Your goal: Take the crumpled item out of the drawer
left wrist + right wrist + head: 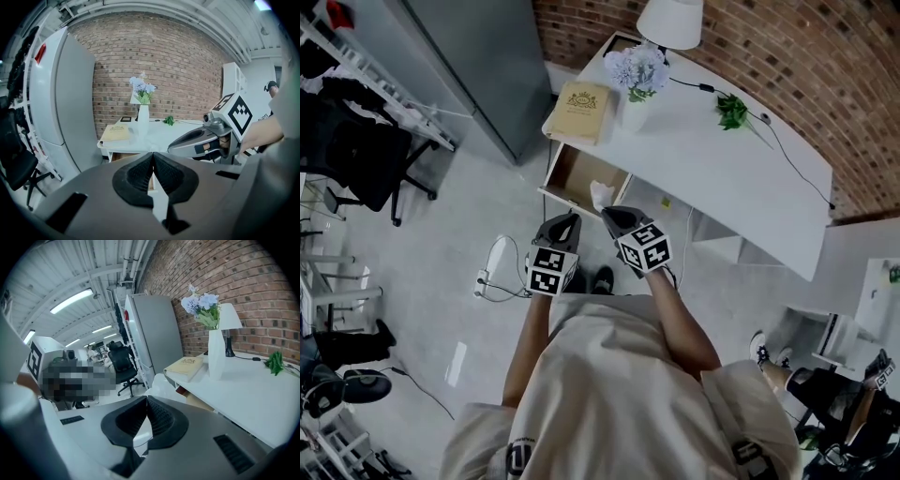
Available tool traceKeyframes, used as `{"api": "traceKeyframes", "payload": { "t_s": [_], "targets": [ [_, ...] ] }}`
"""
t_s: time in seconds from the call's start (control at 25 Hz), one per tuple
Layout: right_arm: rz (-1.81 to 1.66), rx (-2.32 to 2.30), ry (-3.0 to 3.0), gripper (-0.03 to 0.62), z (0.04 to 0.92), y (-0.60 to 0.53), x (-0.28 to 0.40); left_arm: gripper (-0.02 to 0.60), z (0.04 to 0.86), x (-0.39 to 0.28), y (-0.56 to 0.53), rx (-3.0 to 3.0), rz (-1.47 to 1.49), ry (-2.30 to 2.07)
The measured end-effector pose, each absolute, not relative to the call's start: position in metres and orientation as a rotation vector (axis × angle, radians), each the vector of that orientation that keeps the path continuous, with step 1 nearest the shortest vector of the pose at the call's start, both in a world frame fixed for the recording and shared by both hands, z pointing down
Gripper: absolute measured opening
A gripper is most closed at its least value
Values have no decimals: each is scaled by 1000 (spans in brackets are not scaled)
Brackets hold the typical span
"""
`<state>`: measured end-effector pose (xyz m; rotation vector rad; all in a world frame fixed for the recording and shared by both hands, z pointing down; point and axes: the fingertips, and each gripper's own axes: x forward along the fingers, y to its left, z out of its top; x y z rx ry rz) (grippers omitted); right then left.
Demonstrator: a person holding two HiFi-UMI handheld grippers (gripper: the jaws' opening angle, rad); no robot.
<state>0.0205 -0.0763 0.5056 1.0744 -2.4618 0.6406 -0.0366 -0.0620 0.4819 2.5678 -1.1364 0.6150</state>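
The white desk (741, 187) has its wooden drawer (572, 173) pulled open towards me. A white crumpled item (600, 194) sits at the tip of my right gripper (607, 214), over the drawer's front right corner. In the right gripper view the jaws (146, 399) are shut, with the white crumpled item (161, 384) bunched just beyond the tips and a bit of it between the pads. My left gripper (573, 219) hovers just left of the right one, in front of the drawer. Its jaws (153, 155) are shut and hold nothing.
On the desk lie a tan book (578, 110), a white vase of pale flowers (636, 75), a lamp (670, 21) and a green sprig (731, 111). A grey cabinet (478, 66) stands left of the desk. An office chair (366, 159) and floor cables (492, 272) are at the left.
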Motion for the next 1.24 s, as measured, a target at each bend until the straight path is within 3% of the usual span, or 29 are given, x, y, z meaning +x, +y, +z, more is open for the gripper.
{"api": "traceKeyframes", "payload": {
  "t_s": [1.24],
  "targets": [
    [533,1029,-2463,28,503,-74,9,15,491,-41,-63,2543,630,-1110]
  ]
}}
